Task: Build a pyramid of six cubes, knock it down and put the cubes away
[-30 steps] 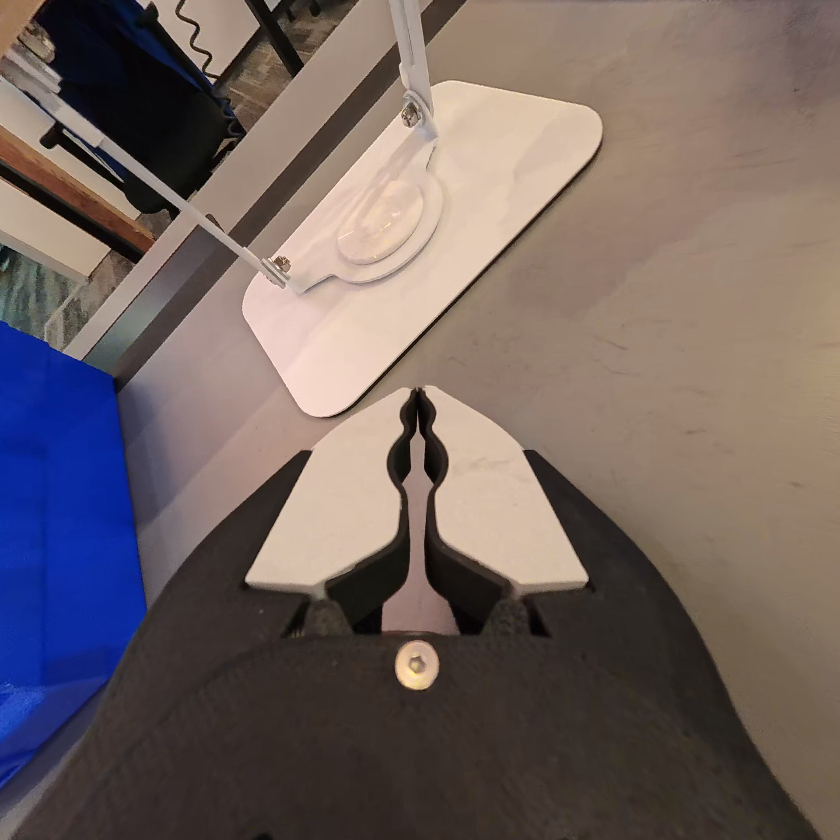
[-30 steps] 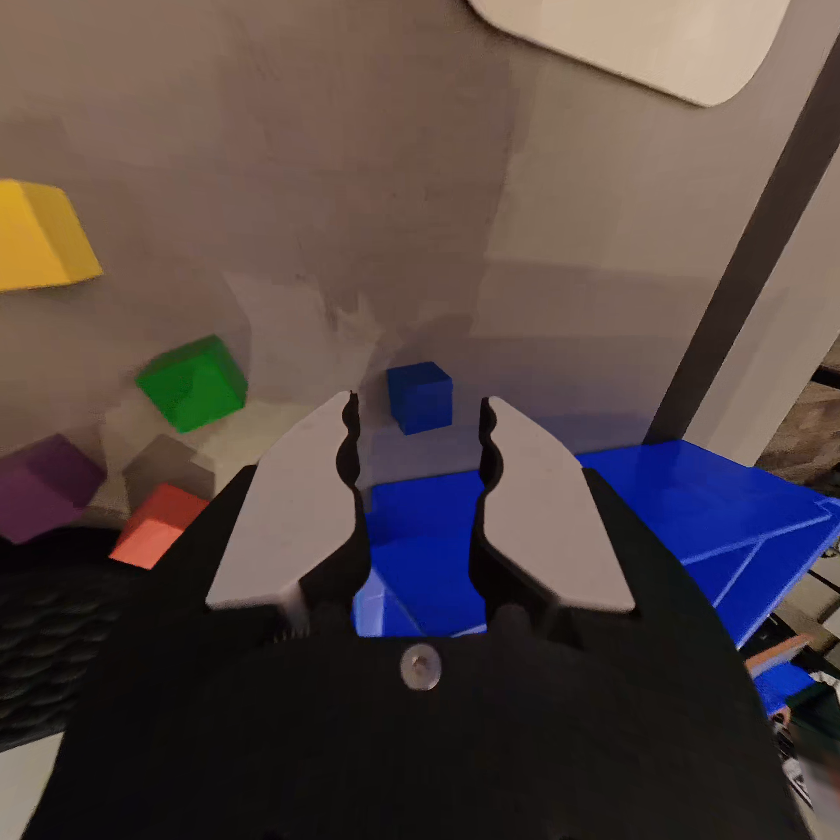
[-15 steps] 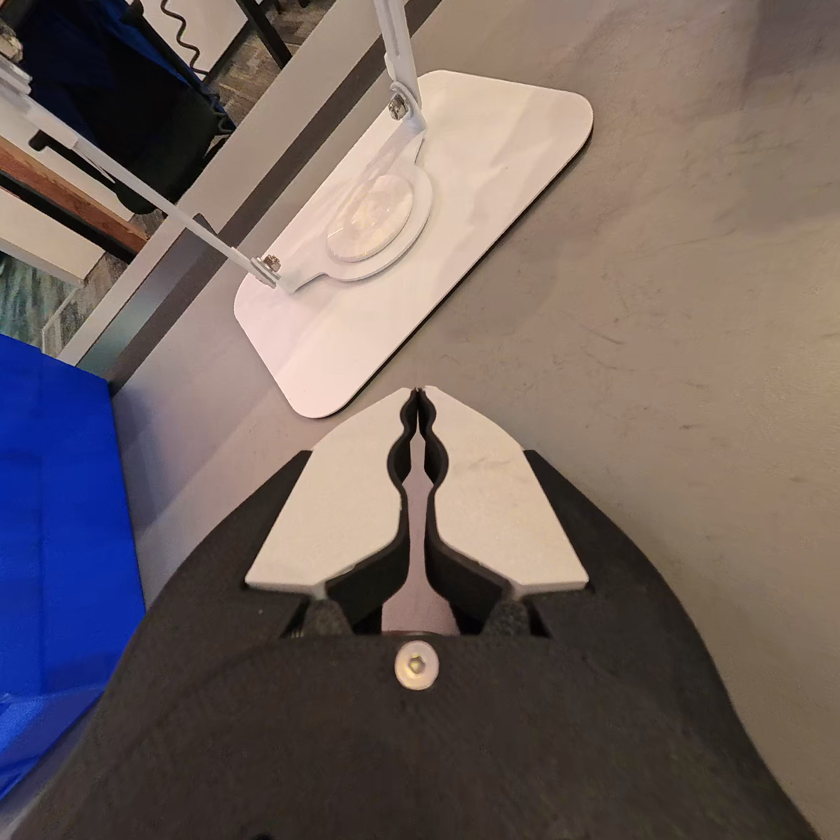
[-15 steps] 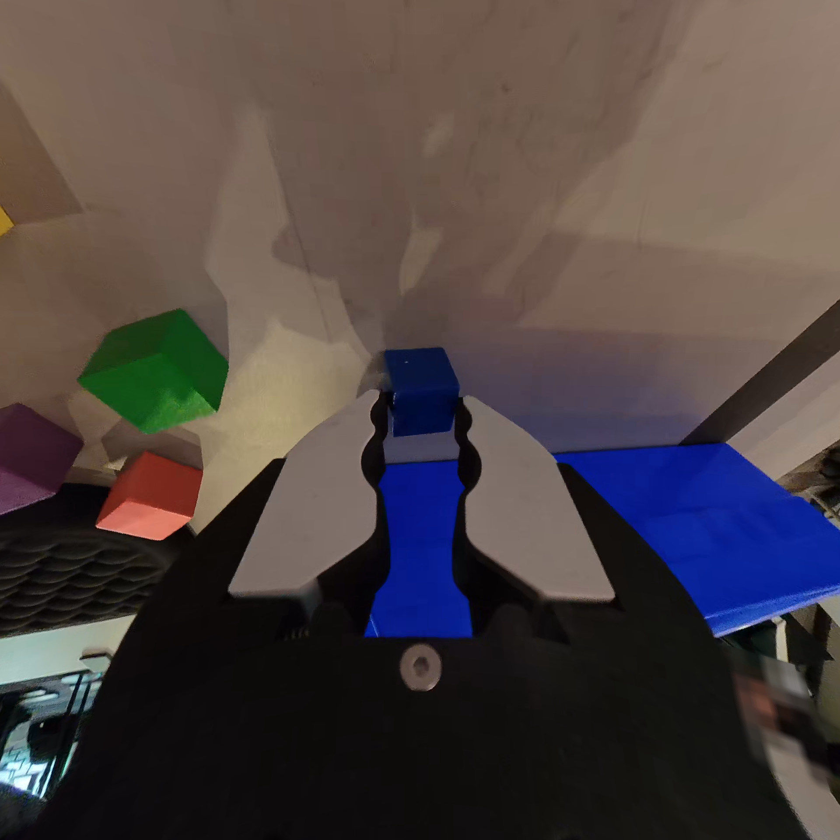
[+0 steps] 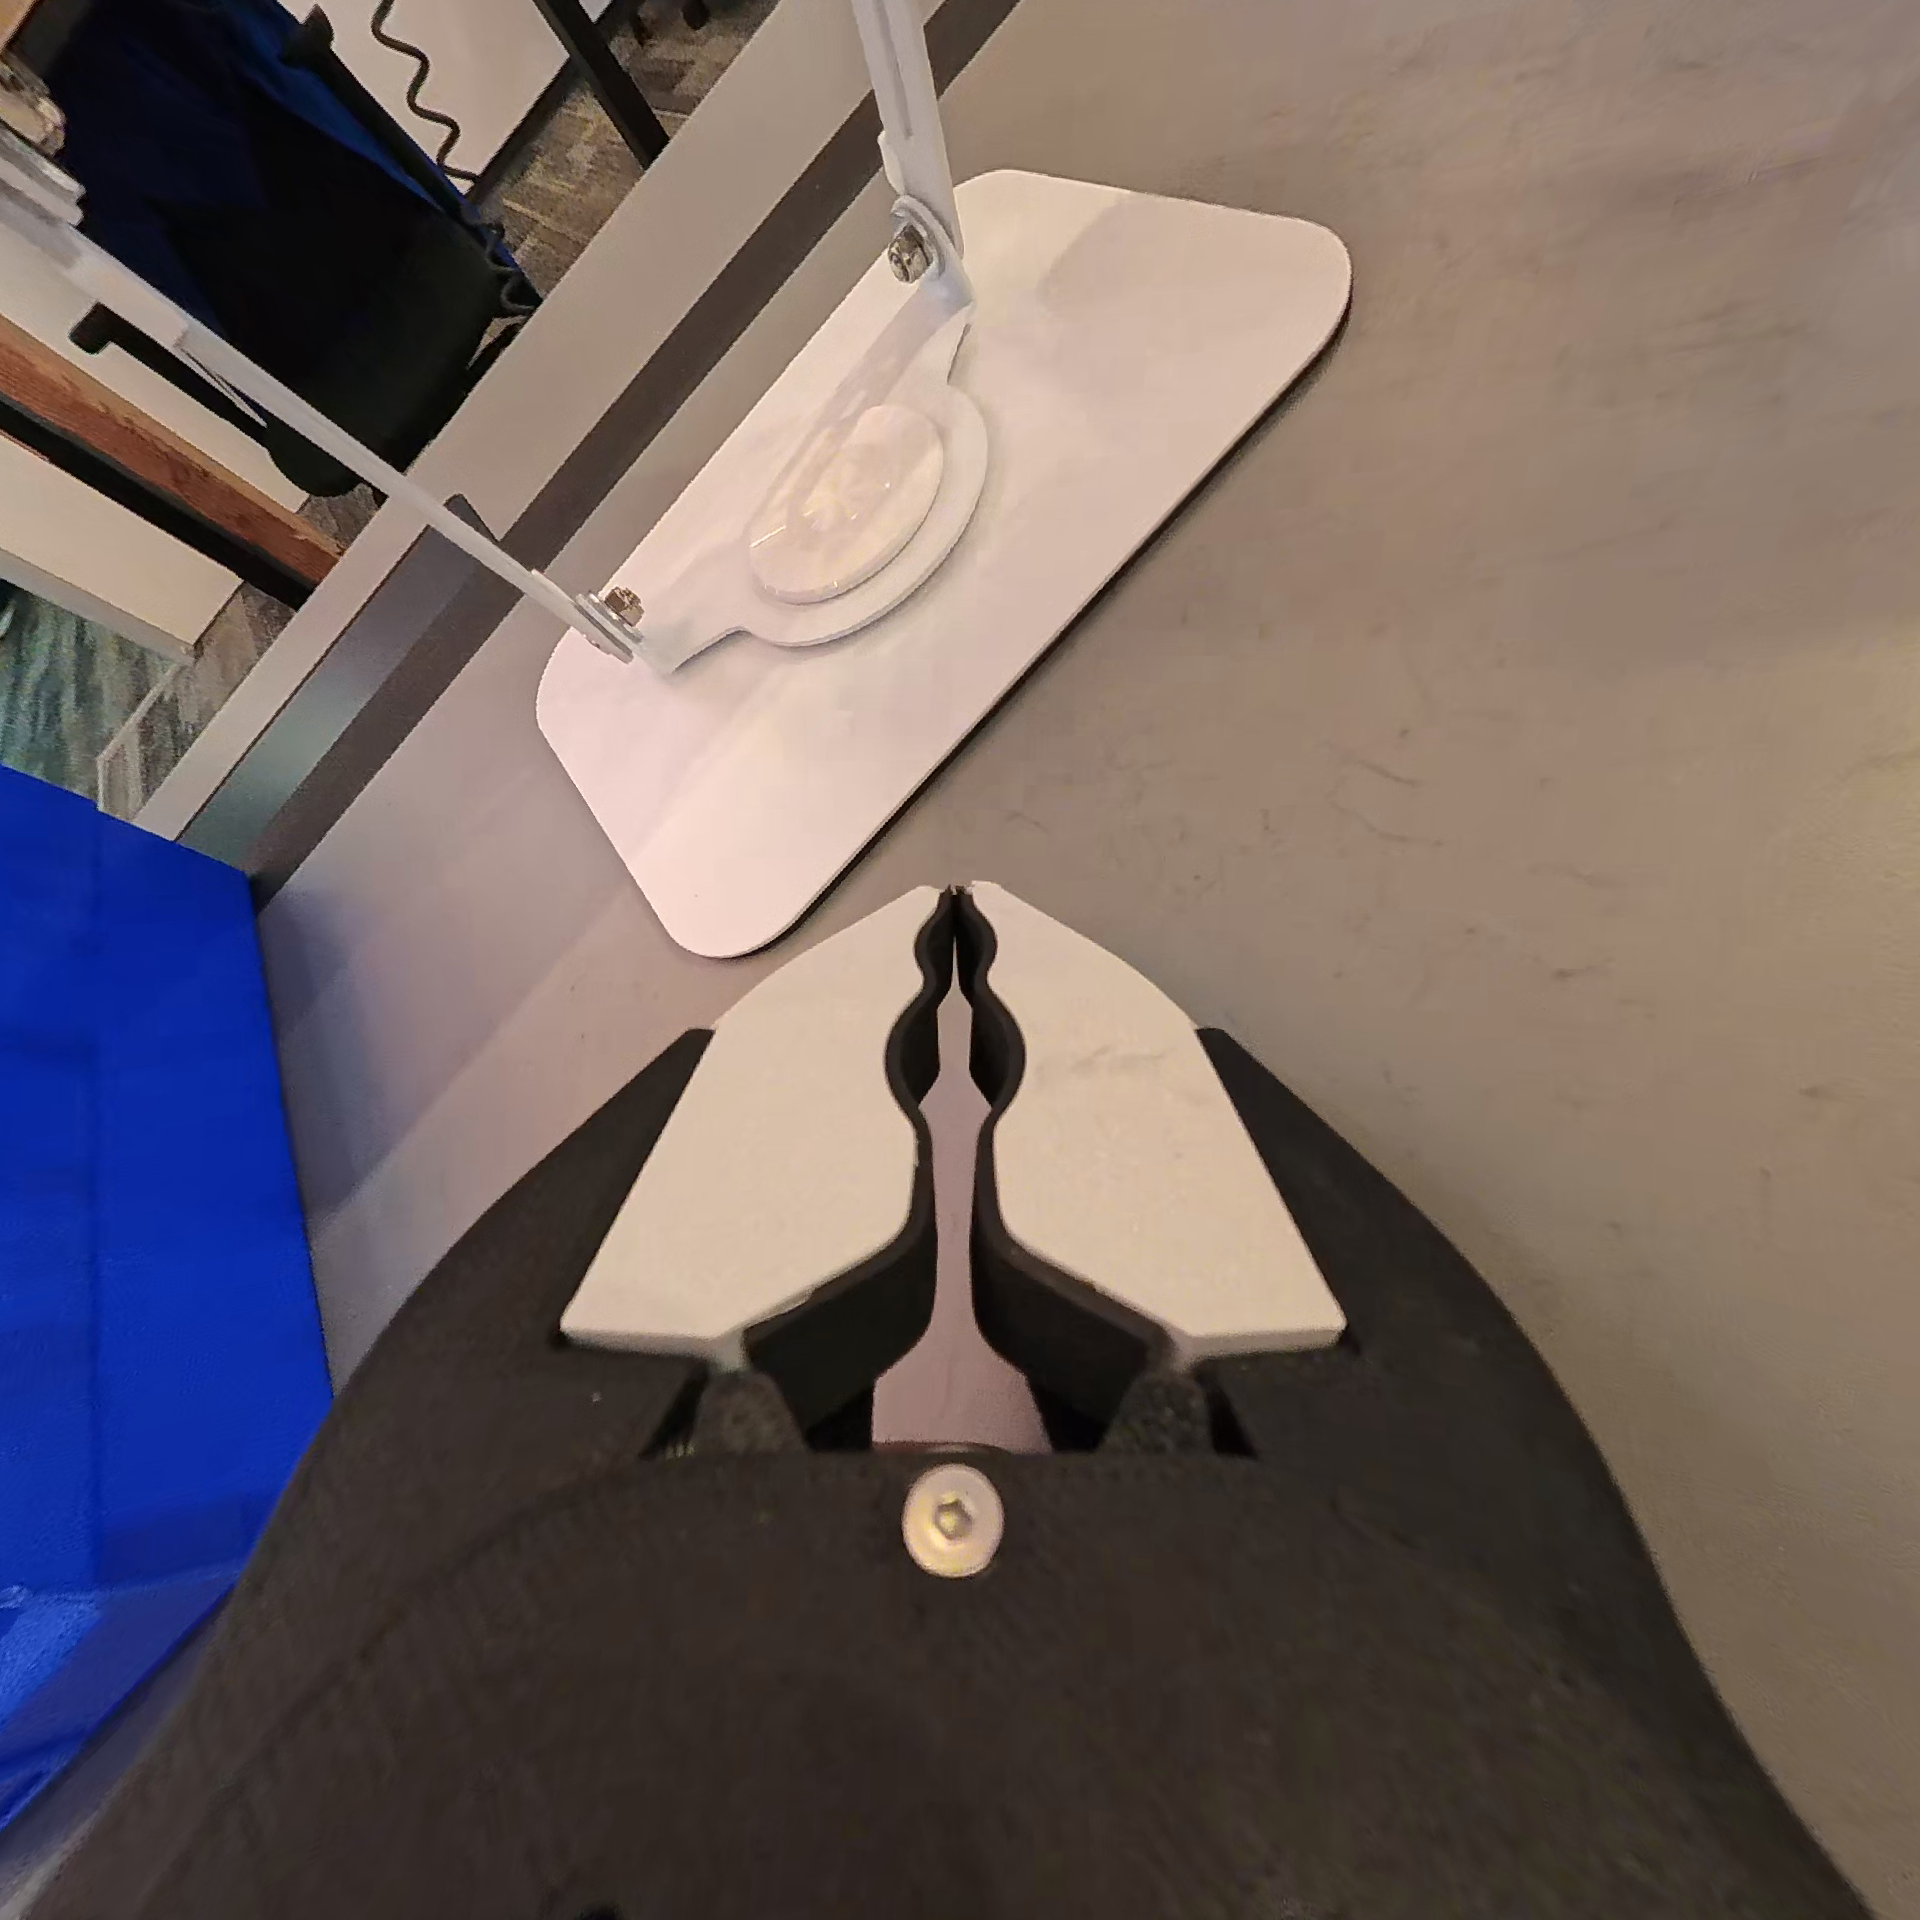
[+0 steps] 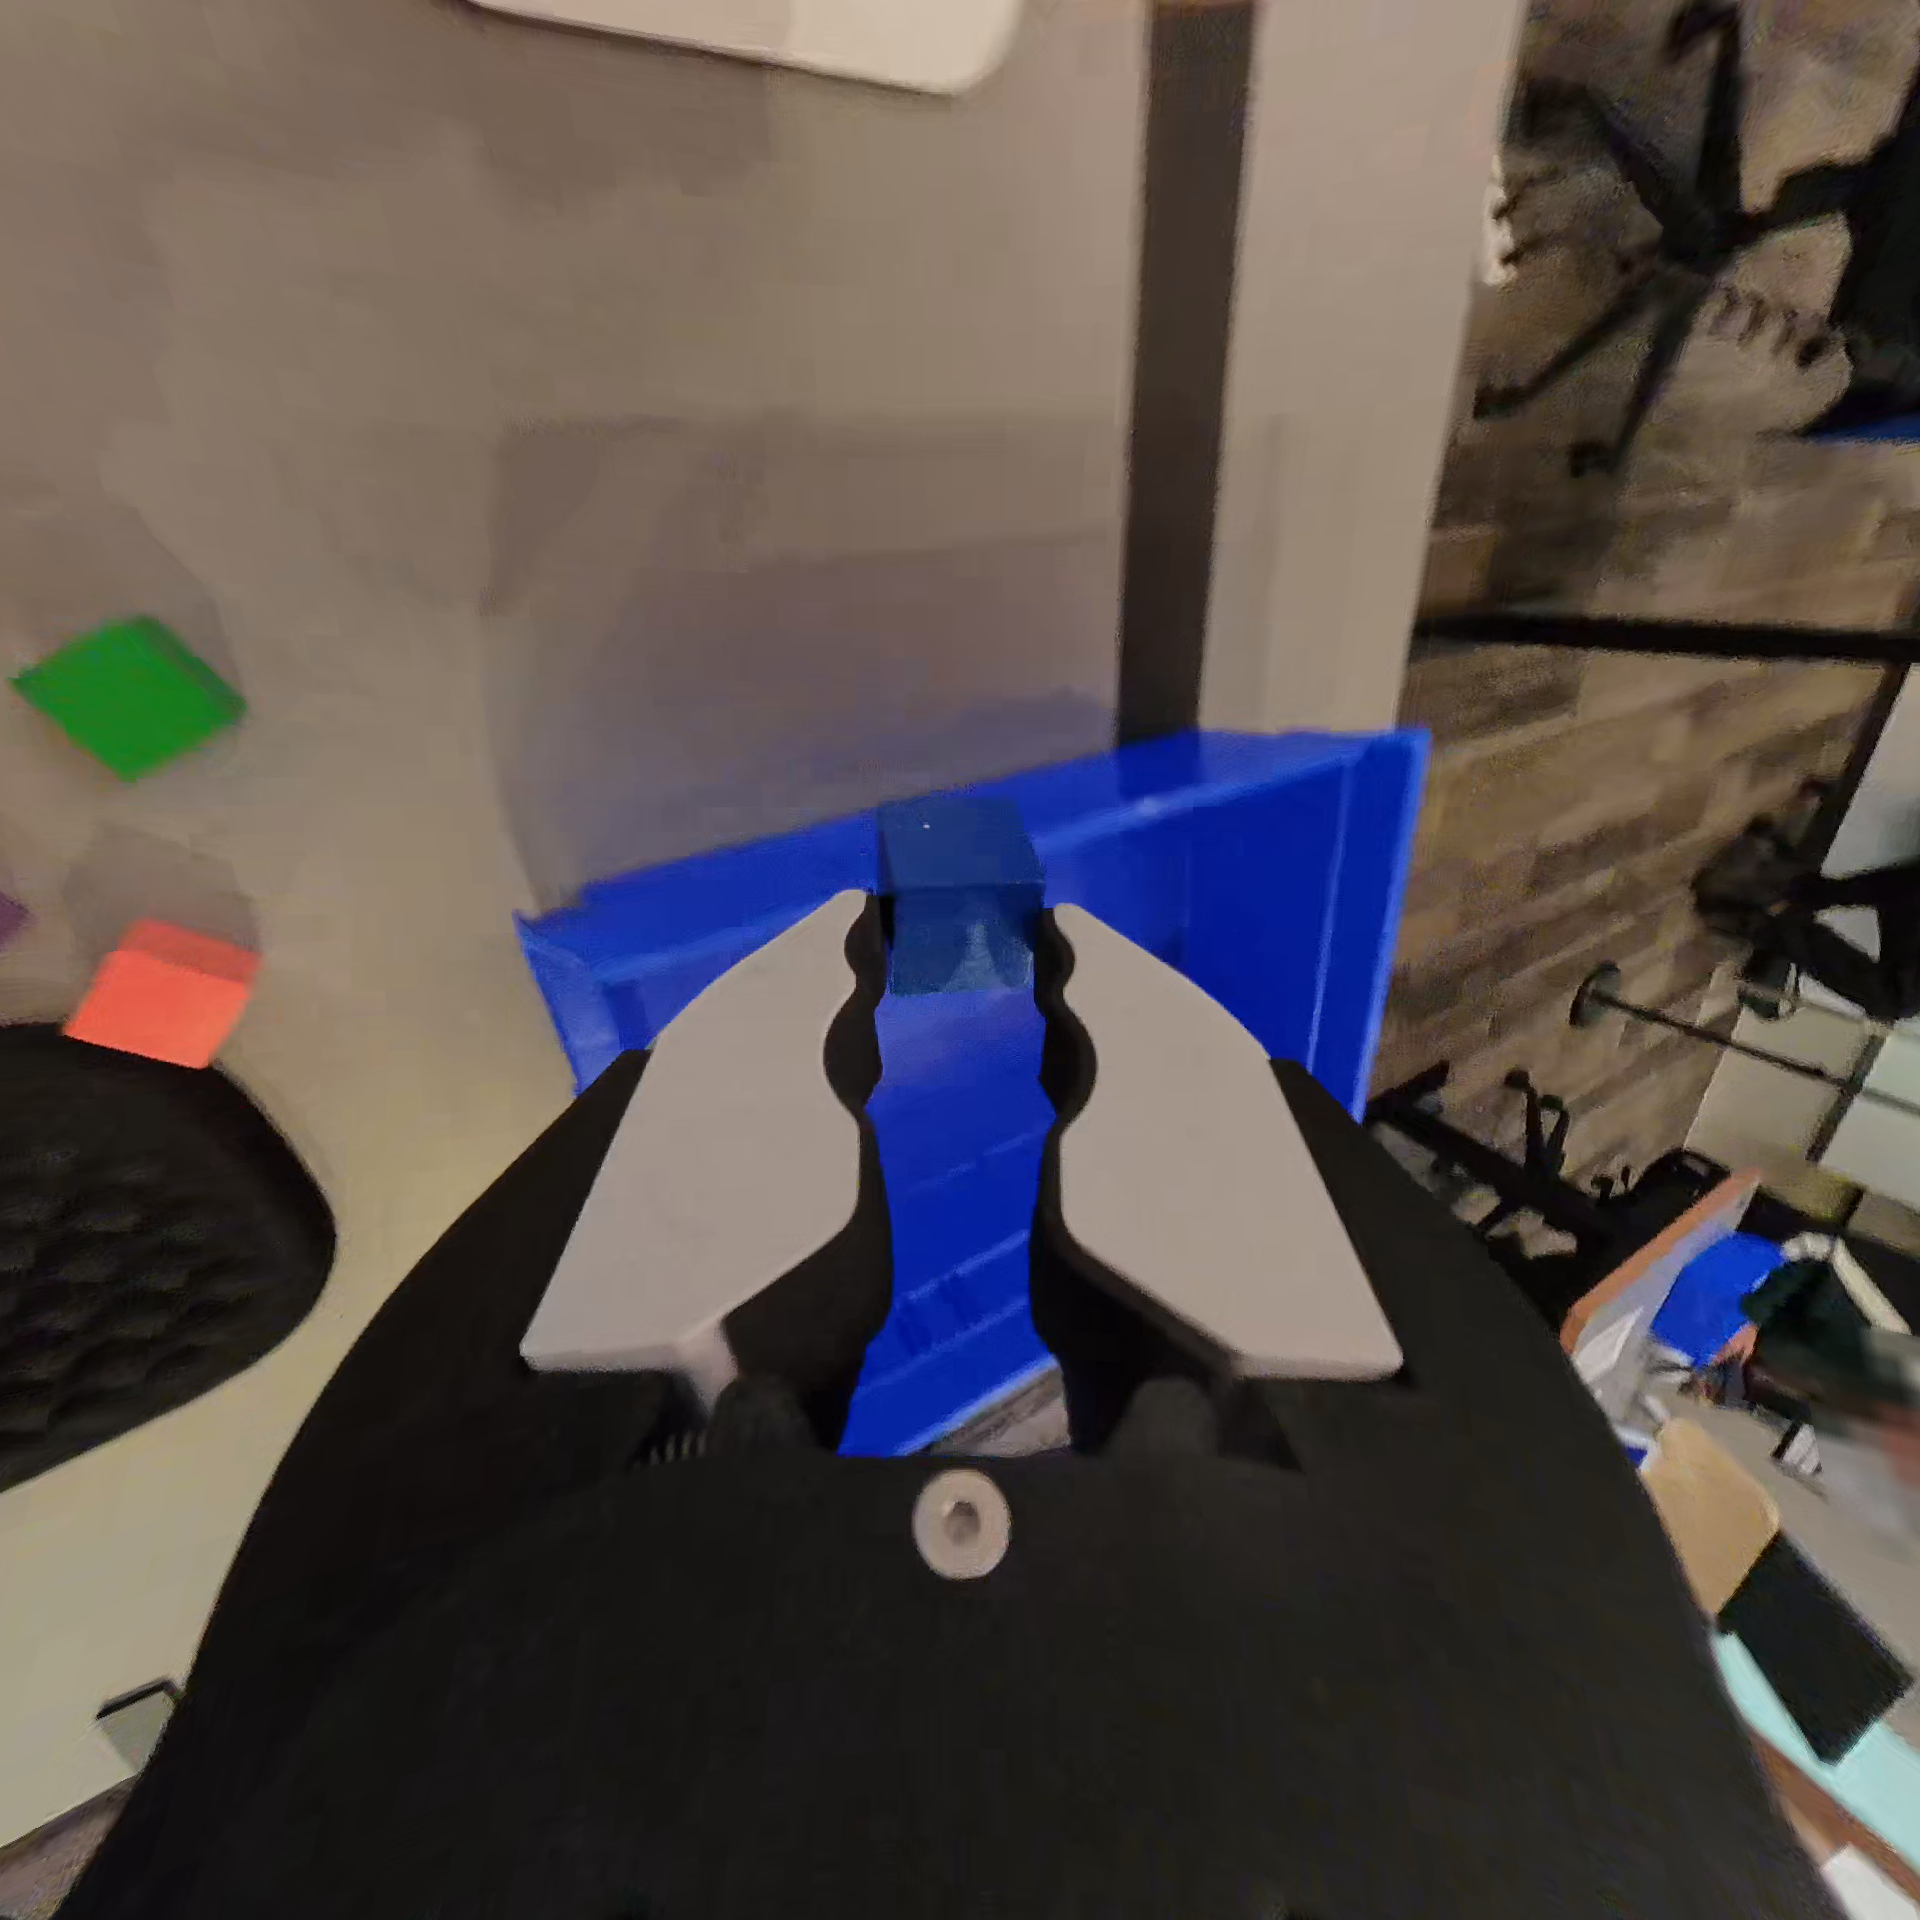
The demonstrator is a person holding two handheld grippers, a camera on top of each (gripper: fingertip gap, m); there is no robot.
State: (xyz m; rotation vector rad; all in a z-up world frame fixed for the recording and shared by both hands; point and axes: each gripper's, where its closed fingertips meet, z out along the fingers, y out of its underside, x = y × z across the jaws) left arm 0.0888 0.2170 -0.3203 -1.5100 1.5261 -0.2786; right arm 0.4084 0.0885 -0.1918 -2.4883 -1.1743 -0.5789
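Note:
In the right wrist view my right gripper (image 6: pixel 958 914) is shut on a blue cube (image 6: pixel 956 894), both pads pressed on its sides, and holds it above the open blue bin (image 6: pixel 1247 831). A green cube (image 6: pixel 130 694) and an orange-red cube (image 6: pixel 161 992) lie on the grey table at the left; a sliver of a purple cube (image 6: pixel 8 914) shows at the left edge. In the left wrist view my left gripper (image 5: pixel 958 896) is shut with nothing between its fingertips, above the bare table near the blue bin (image 5: pixel 135 1195).
A white stand base (image 5: pixel 935 561) with thin white arms sits on the table ahead of the left gripper; its corner shows in the right wrist view (image 6: pixel 831 42). The table edge (image 6: pixel 1184 364) runs behind the bin. The black body of the other gripper (image 6: pixel 125 1226) is at the left. My right fingertips sit around 40 cm from my left ones.
My right gripper closed on the blue cube on the table, lifted it and swung right over the blue bin. The left gripper stayed shut and shifted only slightly.

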